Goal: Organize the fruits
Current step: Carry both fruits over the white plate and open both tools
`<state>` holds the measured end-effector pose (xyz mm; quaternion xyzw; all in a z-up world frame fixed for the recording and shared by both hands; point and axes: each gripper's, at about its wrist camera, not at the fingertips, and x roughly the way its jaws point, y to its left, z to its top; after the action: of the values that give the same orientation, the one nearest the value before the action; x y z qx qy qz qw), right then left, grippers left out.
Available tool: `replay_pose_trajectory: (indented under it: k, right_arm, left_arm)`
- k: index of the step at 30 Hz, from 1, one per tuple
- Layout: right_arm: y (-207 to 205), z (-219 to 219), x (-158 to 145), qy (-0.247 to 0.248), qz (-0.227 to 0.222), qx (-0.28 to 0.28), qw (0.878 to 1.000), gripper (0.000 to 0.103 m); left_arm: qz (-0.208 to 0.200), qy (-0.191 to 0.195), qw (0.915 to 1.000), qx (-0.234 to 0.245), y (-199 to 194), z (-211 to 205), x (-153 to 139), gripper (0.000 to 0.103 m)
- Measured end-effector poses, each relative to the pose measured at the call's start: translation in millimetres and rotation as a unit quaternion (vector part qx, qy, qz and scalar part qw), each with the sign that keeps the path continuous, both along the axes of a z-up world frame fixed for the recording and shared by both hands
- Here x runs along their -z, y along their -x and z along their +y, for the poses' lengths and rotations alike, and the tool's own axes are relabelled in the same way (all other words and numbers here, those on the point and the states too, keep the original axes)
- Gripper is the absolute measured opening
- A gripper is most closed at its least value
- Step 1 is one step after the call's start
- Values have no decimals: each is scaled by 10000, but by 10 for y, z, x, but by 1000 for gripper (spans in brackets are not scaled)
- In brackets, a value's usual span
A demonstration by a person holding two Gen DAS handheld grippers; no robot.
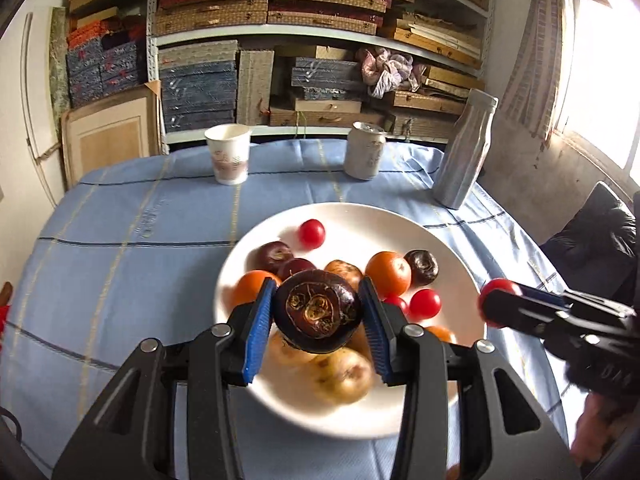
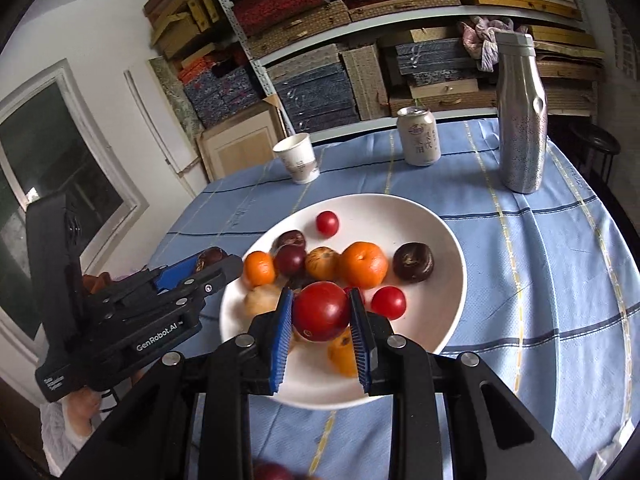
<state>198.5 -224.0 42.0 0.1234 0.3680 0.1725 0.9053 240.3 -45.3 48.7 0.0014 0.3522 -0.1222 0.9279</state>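
A white plate (image 1: 448,240) on the blue tablecloth holds several fruits: oranges (image 1: 388,274), red cherry tomatoes (image 1: 312,233), dark water chestnuts (image 1: 421,267) and tan longans (image 1: 340,376). My left gripper (image 1: 318,314) is shut on a dark water chestnut (image 1: 318,310) and holds it above the plate's near side. My right gripper (image 2: 320,312) is shut on a red tomato (image 2: 321,311) above the plate (image 2: 432,232). The right gripper also shows in the left wrist view (image 1: 500,306), at the plate's right edge. The left gripper shows in the right wrist view (image 2: 208,264), left of the plate.
A paper cup (image 1: 229,154), a drink can (image 1: 365,155) and a tall silver bottle (image 1: 466,148) stand in a row beyond the plate. Shelves of stacked boxes (image 1: 320,60) rise behind the table. A black bag (image 1: 596,232) lies off the table's right edge.
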Motion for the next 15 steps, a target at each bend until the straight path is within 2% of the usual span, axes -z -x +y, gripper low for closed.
replay_pose_trajectory:
  k: [3, 6, 15]
  right_arm:
    - [-89, -35, 135, 48, -25, 131, 9999, 28]
    - [-165, 5, 213, 86, -7, 168, 9998, 28]
    - [-212, 13, 301, 167, -84, 319, 9993, 28]
  left_arm:
    - [-1, -180, 9998, -34, -58, -60, 149, 41]
    - [70, -203, 9998, -24, -122, -57, 252, 41]
    - [-245, -562, 9981, -81, -82, -163, 263, 41]
